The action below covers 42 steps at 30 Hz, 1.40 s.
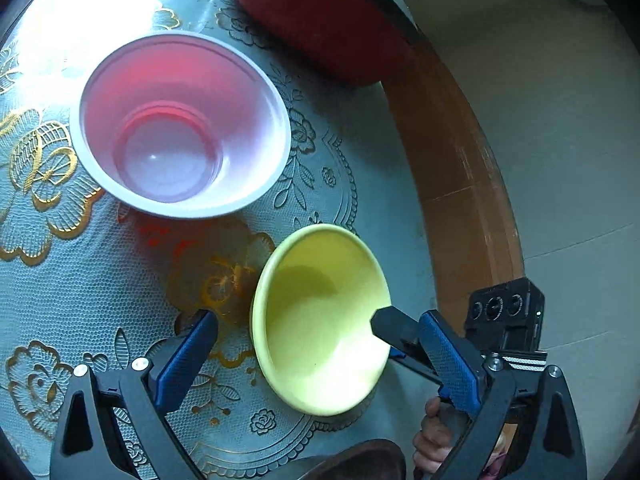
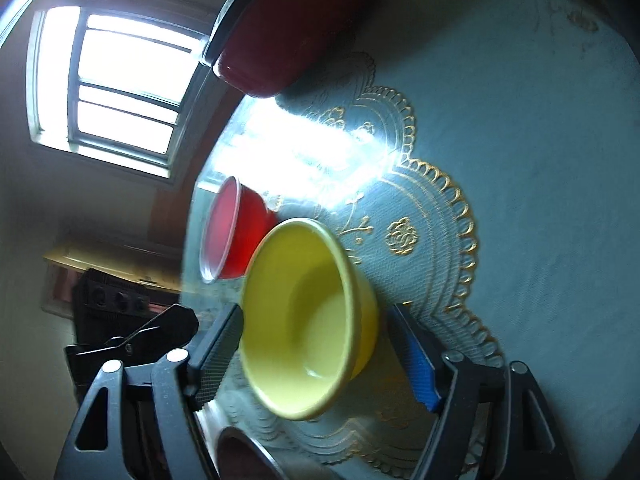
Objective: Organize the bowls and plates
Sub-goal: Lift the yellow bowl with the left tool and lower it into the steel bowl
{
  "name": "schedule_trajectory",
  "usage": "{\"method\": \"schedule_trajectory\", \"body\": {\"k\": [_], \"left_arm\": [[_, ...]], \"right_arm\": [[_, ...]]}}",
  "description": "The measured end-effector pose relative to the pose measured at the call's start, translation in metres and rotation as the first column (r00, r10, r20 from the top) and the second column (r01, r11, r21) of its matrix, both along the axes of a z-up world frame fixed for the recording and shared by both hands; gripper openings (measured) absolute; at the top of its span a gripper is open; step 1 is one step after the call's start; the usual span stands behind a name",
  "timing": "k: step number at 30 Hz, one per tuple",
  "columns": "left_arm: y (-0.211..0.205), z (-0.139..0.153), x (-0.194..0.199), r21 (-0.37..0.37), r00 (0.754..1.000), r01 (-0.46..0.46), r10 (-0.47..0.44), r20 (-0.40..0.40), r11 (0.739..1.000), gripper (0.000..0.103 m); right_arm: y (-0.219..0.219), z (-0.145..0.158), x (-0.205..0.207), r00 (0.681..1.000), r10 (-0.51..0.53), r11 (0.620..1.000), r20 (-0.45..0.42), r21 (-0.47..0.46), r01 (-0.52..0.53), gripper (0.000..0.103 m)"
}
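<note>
A yellow bowl (image 1: 320, 320) (image 2: 304, 320) stands upright on the lace tablecloth near the table's edge. My left gripper (image 1: 320, 316) is open wide around it, with a gap between each blue pad and the rim. My right gripper (image 2: 318, 312) is also open, its jaws either side of the same bowl. No pad visibly presses on the bowl. In the left wrist view one of the right gripper's fingers (image 1: 396, 330) reaches over the bowl's right rim. Just beyond sits a larger red bowl (image 1: 180, 124) (image 2: 240, 236), pale pink inside, empty.
A dark red pot (image 1: 320, 20) (image 2: 296, 20) sits at the far edge of the table. The wooden table rim (image 1: 460, 168) curves close by the yellow bowl. A dark round dish (image 1: 352, 460) (image 2: 240, 456) lies just under the grippers. A hand (image 1: 436, 440) holds the right tool.
</note>
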<state>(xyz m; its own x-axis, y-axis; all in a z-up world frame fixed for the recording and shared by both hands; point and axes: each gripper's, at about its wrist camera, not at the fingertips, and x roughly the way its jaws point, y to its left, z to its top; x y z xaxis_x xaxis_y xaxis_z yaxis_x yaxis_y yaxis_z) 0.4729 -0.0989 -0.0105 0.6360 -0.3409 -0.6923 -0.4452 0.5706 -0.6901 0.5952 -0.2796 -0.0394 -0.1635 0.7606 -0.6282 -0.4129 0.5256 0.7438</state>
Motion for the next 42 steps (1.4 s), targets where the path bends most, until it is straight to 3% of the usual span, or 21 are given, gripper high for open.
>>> {"method": "schedule_trajectory", "body": {"k": [4, 7, 11, 12, 15, 20, 30, 42], "left_arm": [[0.002, -0.006, -0.003, 0.015, 0.999, -0.026, 0.027, -0.029, 1.0, 0.096], [0.005, -0.012, -0.005, 0.01, 0.998, -0.037, 0.038, -0.053, 0.999, 0.083], [0.007, -0.015, -0.008, 0.012, 0.996, -0.026, 0.027, -0.082, 1.0, 0.052], [0.007, -0.017, -0.007, 0.012, 0.996, -0.026, 0.027, -0.09, 1.0, 0.041], [0.007, -0.019, -0.012, 0.017, 0.995, -0.023, 0.025, -0.098, 1.0, 0.027], [-0.005, -0.011, -0.022, 0.08, 0.996, -0.008, 0.015, -0.085, 0.997, 0.026], [-0.03, 0.029, -0.04, 0.135, 1.0, 0.017, -0.015, -0.015, 0.991, 0.027], [-0.076, 0.054, -0.101, 0.183, 0.997, 0.067, -0.074, 0.031, 0.981, 0.032]], "right_arm": [[-0.005, 0.001, 0.0, 1.0, 0.001, 1.0, 0.019, -0.012, 0.0, 0.07], [-0.007, 0.0, 0.001, 1.0, -0.002, 1.0, 0.015, -0.013, 0.003, 0.07], [-0.006, 0.0, 0.0, 1.0, 0.008, 1.0, 0.024, -0.024, -0.007, 0.066], [-0.006, 0.0, 0.0, 1.0, 0.011, 0.999, 0.025, -0.032, -0.01, 0.058], [-0.005, -0.002, -0.002, 0.998, 0.013, 0.996, 0.057, -0.085, -0.008, 0.022], [-0.006, 0.002, -0.005, 0.996, 0.03, 0.996, 0.087, -0.089, -0.022, 0.019], [-0.018, 0.039, -0.017, 0.987, 0.031, 0.999, 0.157, -0.037, -0.025, 0.02], [-0.044, 0.071, -0.073, 0.977, 0.044, 0.999, 0.21, -0.024, -0.04, 0.019]]}}
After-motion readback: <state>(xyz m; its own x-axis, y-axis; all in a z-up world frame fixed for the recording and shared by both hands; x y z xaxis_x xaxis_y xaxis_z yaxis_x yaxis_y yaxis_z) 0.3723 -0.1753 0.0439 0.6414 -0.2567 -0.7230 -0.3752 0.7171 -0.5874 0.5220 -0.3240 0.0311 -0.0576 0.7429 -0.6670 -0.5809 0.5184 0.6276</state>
